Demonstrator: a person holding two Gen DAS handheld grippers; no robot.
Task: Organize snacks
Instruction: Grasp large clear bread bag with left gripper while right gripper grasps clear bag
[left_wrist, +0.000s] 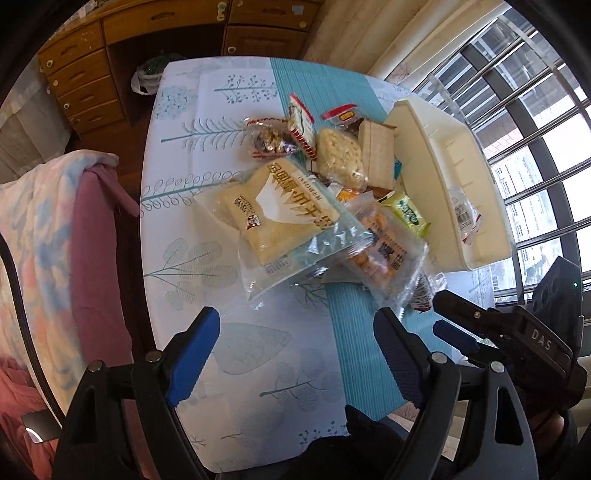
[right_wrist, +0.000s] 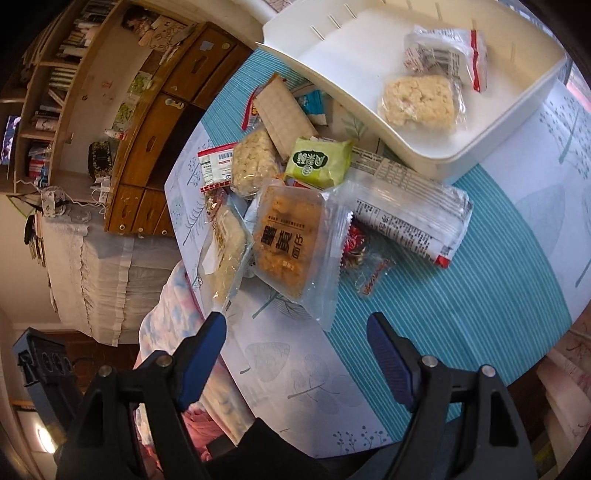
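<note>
**me:** White bin sits at the table's far edge with only two packs in it, a crumbly rice cake and a red-edged wrapper. Everything else sits in the snack pile beside it, so I reckon I'm barely started.

**bro:** tongs?

**me:** Left tongs and right tongs both spread wide, empty, hovering short of the pile.

**bro:** grabbing what?

**me:** Probably the orange cracker pack. Lying flat, long axis running away from my right tongs, slightly tilted.
</note>
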